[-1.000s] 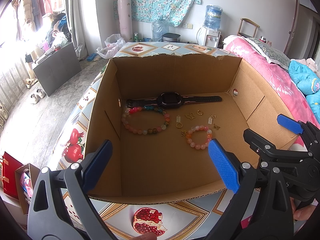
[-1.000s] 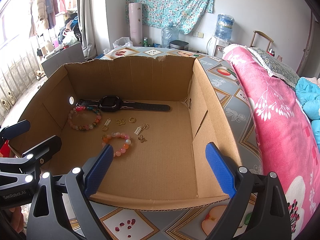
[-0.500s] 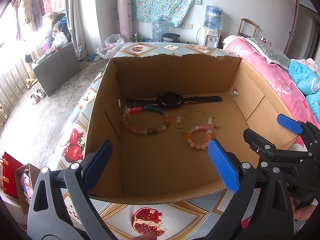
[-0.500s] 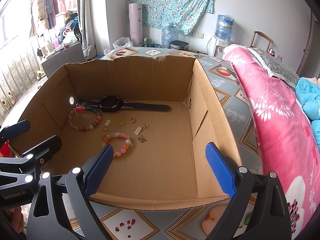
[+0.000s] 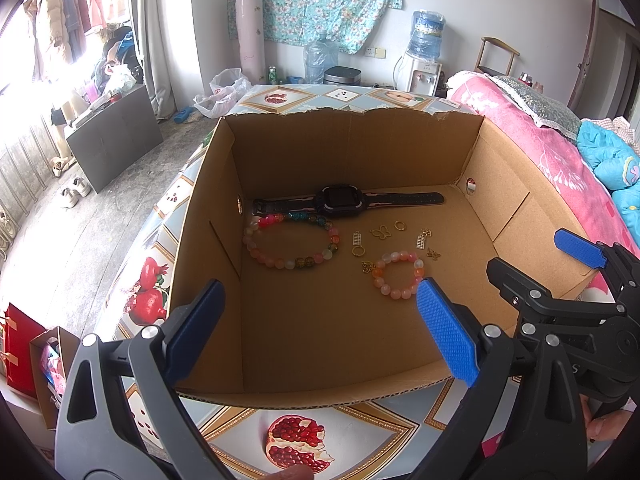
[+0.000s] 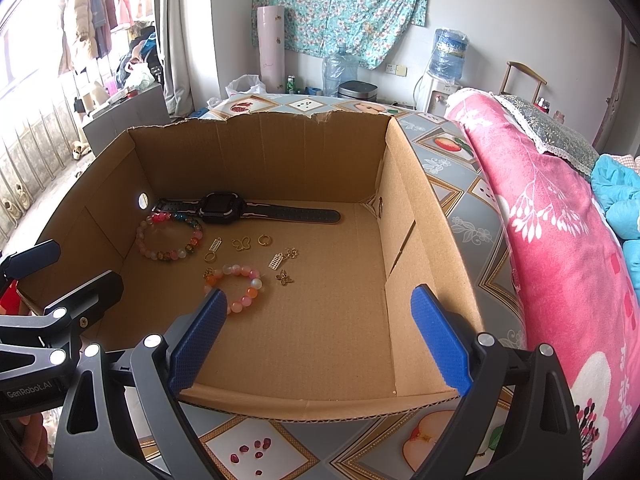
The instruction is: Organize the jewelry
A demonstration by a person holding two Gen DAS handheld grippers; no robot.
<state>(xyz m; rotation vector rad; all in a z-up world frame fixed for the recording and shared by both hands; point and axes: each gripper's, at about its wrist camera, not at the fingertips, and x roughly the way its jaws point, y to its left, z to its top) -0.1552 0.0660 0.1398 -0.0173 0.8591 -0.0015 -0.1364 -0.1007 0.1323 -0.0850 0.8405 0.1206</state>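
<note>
While both grippers hover at the frame bottom, jaws apart and empty — left gripper (image 5: 320,332) | right gripper (image 6: 320,332) | jewelry mid-frame on box (image 6: 320,392) floor: small bracelet (image 6: 236,286) nearest | advice — pinch one bead, clear of the charms (image 6: 284,268).

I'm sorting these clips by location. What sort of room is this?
Most likely a lived-in bedroom at home: a bed with a pink floral blanket, a white water dispenser against the wall, and coats hanging by the window.

Both wrist views over cardboard box (image 5: 352,152)
</note>
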